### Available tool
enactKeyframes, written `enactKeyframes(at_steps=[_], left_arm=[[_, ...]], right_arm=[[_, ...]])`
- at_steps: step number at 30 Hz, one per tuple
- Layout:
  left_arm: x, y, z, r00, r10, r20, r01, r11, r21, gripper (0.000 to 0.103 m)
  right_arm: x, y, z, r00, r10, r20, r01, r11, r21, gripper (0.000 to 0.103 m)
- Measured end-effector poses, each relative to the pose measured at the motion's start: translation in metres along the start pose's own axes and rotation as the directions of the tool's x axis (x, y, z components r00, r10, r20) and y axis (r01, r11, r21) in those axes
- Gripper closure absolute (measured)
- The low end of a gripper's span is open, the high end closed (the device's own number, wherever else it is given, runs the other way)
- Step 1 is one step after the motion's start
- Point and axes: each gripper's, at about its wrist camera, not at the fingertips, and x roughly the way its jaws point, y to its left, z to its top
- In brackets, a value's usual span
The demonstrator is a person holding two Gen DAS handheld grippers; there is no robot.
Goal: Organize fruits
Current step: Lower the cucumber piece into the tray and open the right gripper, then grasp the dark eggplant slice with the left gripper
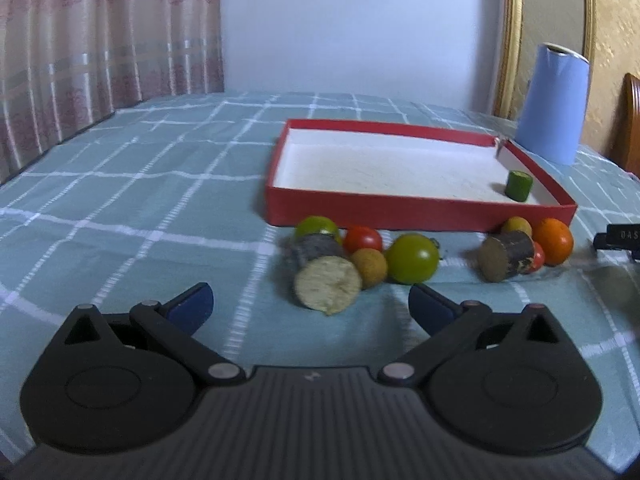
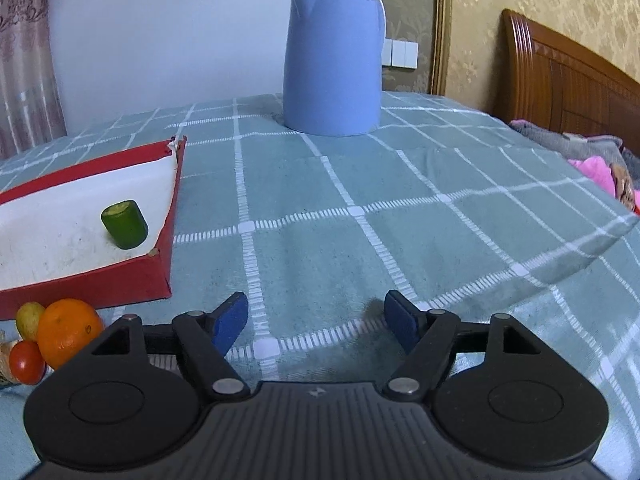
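1. We see the left gripper [image 1: 311,300] with jaws apart, nothing between them, near the fruits [image 1: 412,259] lying on the tabletop [image 1: 140,200] before the red box [image 1: 400,210].
2. Right gripper [image 2: 316,320]: jaws apart, holding nothing, over bare cloth.
3. Green cucumber piece [image 2: 125,224] stands in the box corner.

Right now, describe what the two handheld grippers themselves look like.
Both match. The left gripper and right gripper each have a black ribbed plastic body, two round black discs, black linkage arms with silver rivets, and blue finger pads. No cables, hands or sleeves show.
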Motion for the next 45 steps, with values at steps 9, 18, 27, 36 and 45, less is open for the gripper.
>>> enactKeyframes(at_steps=[9, 18, 27, 36, 45], left_arm=[[0.002, 0.004, 0.004, 1.000, -0.003, 0.000, 0.003, 1.000, -0.008, 0.043], [0.004, 0.000, 0.002, 0.999, -0.040, 0.009, 0.040, 0.999, 0.014, 0.069], [-0.006, 0.006, 0.010, 0.998, -0.048, 0.046, 0.048, 0.999, 0.001, 0.070], [0.003, 0.001, 0.055, 0.989, -0.091, 0.118, 0.090, 0.996, 0.013, 0.073], [0.066, -0.014, 0.097, 0.994, -0.088, 0.060, 0.086, 0.996, 0.029, 0.098]], right_arm=[[0.000, 0.001, 0.000, 1.000, 0.001, -0.002, -0.001, 1.000, -0.003, 0.026], [0.000, 0.001, 0.000, 1.000, 0.000, -0.002, 0.000, 1.000, -0.005, 0.025], [0.001, 0.002, 0.000, 1.000, -0.007, -0.004, 0.007, 1.000, -0.003, 0.022], [0.002, 0.002, 0.000, 1.000, -0.017, -0.010, 0.017, 1.000, 0.000, 0.014], [0.002, 0.002, 0.000, 1.000, -0.016, -0.010, 0.016, 1.000, 0.001, 0.014]])
